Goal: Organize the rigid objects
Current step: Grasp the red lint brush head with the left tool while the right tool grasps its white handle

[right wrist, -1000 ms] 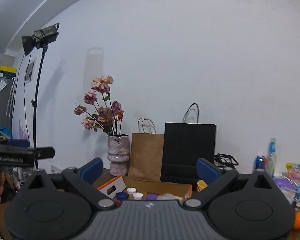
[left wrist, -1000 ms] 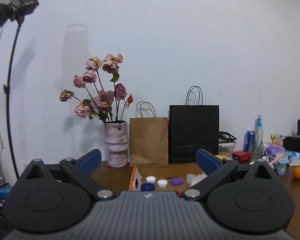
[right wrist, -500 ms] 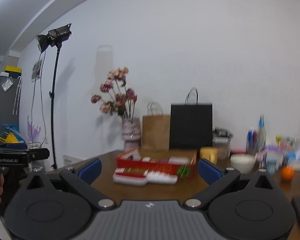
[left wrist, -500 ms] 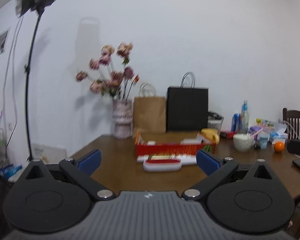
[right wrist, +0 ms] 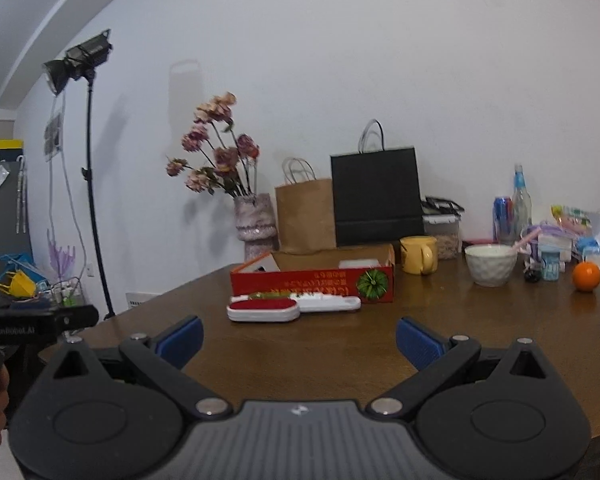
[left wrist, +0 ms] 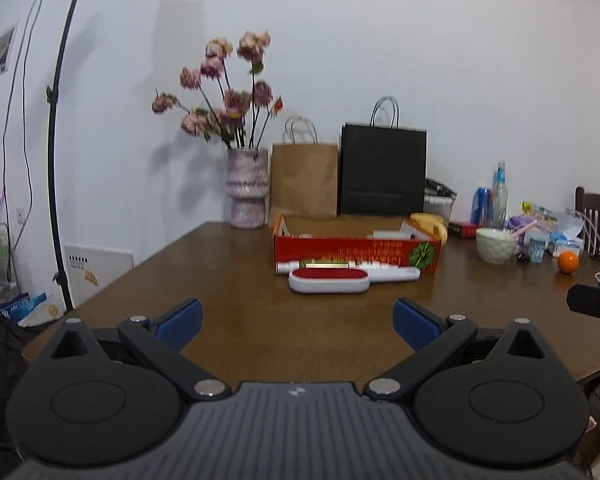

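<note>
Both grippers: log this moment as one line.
left gripper: open, empty | right gripper: open, empty | red box: on table | red-topped white case: in front of box

Left wrist view: low over the near table (left wrist: 236, 280) edge, facing the back wall, level, well back from the red box (left wrist: 356, 250).
Right wrist view: same heading, set further right, equally far off.
Shared: red box (right wrist: 312, 280), vase (right wrist: 256, 220), paper bags, white bowl (right wrist: 491, 265), orange (right wrist: 586, 276).
Cross-sight: each view catches the other gripper at its edge.
</note>
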### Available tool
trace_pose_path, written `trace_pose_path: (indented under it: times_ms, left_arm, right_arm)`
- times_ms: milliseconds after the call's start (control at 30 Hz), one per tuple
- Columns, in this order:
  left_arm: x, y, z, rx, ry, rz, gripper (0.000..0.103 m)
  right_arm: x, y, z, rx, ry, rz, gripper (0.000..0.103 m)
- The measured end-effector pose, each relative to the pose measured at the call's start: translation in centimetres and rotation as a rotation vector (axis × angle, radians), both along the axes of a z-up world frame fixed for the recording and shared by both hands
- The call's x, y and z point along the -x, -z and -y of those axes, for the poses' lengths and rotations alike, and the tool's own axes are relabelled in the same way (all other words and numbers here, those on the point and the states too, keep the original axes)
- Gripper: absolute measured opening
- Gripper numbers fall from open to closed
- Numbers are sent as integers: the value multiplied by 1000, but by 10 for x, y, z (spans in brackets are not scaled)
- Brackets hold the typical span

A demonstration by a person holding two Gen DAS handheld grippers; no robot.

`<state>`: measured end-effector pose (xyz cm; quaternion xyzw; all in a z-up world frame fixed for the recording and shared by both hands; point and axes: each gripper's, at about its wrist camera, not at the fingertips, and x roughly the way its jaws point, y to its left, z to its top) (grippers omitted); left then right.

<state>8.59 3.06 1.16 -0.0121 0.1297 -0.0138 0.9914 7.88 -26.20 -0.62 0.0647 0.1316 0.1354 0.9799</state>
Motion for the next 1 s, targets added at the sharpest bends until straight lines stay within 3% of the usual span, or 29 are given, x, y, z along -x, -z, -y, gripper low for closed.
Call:
trace_pose_path:
  times_ms: [300,500,600,667,733,900,1000]
  left_arm:
    - [-62,12,-6,21,-14,-106,103]
    - [-128,15,-11,45,-2,-145,103]
    - [-167,19,-10,34,9,-176,103]
    - [-193,20,-10,23,25,-225,103]
    - [-216,21,-12,42,37,-256,103]
    - [-272,22,-11,23,62,-285,102]
    - [-305,28,-10,37,64,-328,90]
  right_arm:
    - [-63,12,4,17,16,-107,100]
    - [-131,15,8,29,-22,-176,87]
    - [-173,18,8,34,-37,-222,87]
    - [-200,22,9,34,-51,-258,82]
    - [-228,25,10,31,-65,-293,69]
    - [-298,35,13,22,-79,-359,60]
    - [-336,43,13,4,-89,-379,56]
